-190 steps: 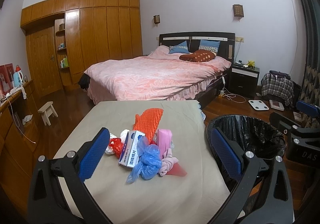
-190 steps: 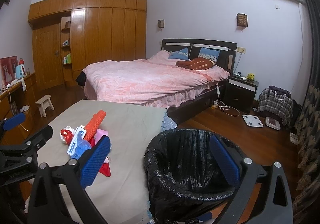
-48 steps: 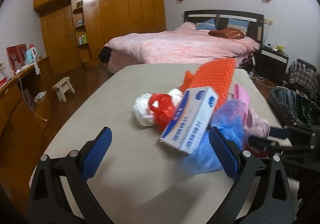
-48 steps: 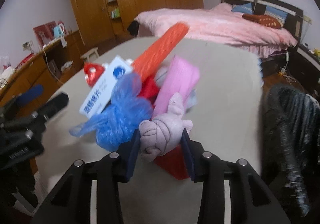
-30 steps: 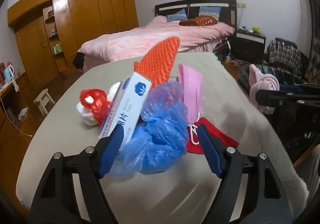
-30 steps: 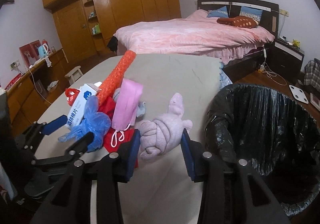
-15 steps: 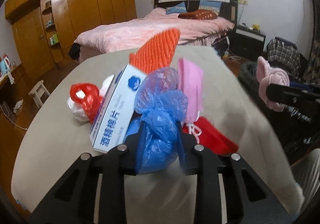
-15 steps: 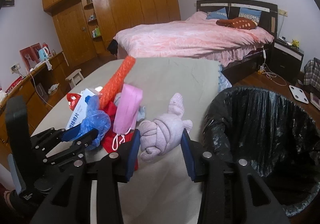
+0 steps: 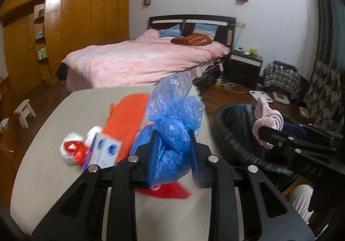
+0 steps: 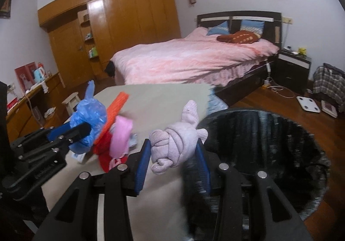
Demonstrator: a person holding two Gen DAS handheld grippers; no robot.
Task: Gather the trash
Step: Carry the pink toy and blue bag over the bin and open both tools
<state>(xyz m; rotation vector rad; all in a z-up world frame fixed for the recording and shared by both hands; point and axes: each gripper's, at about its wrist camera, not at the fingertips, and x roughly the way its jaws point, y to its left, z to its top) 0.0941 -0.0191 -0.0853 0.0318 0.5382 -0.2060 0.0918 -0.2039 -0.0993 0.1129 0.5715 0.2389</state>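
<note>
My left gripper (image 9: 172,148) is shut on a knotted blue plastic bag (image 9: 172,124) and holds it above the table; it also shows in the right wrist view (image 10: 90,120). My right gripper (image 10: 172,154) is shut on a knotted pale pink cloth (image 10: 174,142), held at the near rim of the black-lined trash bin (image 10: 269,144). In the left wrist view the cloth (image 9: 268,121) hangs over the bin (image 9: 235,133). On the table (image 9: 86,103) lie an orange mesh sleeve (image 9: 127,118), a blue-white box (image 9: 103,152), a red-and-white bag (image 9: 71,148) and a red scrap (image 9: 170,191).
A pink mask (image 10: 121,135) lies in the pile. A pink bed (image 10: 189,60) stands behind the table, a wooden wardrobe (image 10: 120,25) at the back left, a small stool (image 9: 23,109) and a white scale (image 10: 308,104) on the wooden floor.
My left gripper has lifted the blue bag off the pile and swung right. My right gripper has carried the pink cloth toward the bin's rim.
</note>
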